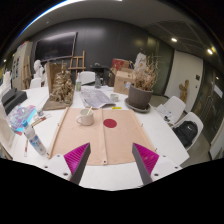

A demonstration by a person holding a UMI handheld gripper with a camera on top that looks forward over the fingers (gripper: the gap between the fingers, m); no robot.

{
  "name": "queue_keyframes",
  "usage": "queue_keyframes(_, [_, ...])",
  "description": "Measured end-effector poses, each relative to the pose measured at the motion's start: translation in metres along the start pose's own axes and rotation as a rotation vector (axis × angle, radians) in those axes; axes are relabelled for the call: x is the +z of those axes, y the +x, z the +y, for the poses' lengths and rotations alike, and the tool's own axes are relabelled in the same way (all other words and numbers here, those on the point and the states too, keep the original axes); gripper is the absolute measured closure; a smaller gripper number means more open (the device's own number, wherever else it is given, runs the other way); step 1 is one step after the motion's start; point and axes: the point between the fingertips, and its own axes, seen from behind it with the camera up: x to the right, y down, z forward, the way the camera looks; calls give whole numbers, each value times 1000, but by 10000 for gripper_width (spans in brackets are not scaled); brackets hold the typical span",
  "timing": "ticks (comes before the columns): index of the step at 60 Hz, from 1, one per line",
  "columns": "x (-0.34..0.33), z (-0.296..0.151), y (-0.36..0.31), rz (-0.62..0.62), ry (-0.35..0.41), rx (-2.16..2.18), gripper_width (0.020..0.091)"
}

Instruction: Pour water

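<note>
A white cup (86, 117) stands on a tan mat (100, 142) spread on the white table (112, 172), beyond my fingers and a little left. Just right of the cup, a red disc (110, 123) lies on the mat. What looks like a clear bottle (37, 142) sits off the mat's left edge, ahead of my left finger. My gripper (108, 160) hovers over the near end of the mat. It is open, its magenta pads (74, 157) wide apart with nothing between them.
A potted plant (141, 93) stands at the mat's far right, and a wooden rack with dried plants (60, 86) at the far left. Papers (98, 97) lie beyond the cup. White chairs (184, 124) line the table's right side.
</note>
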Motion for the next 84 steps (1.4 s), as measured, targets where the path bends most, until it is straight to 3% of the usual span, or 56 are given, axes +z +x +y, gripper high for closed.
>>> queue_keyframes(21, [-18, 64, -203, -159, -23, -31, 250])
queue_keyframes(44, [56, 42, -354, -261, 176, -32, 261])
queue_keyframes(50, [84, 44, -374, -273, 190, -46, 338])
queue_keyframes(58, [104, 46, -378, -243, 197, -28, 582])
queue_keyframes(73, [105, 46, -381, -273, 184, -29, 728])
queue_keyframes(84, [99, 15, -383, -317, 177, 17, 729])
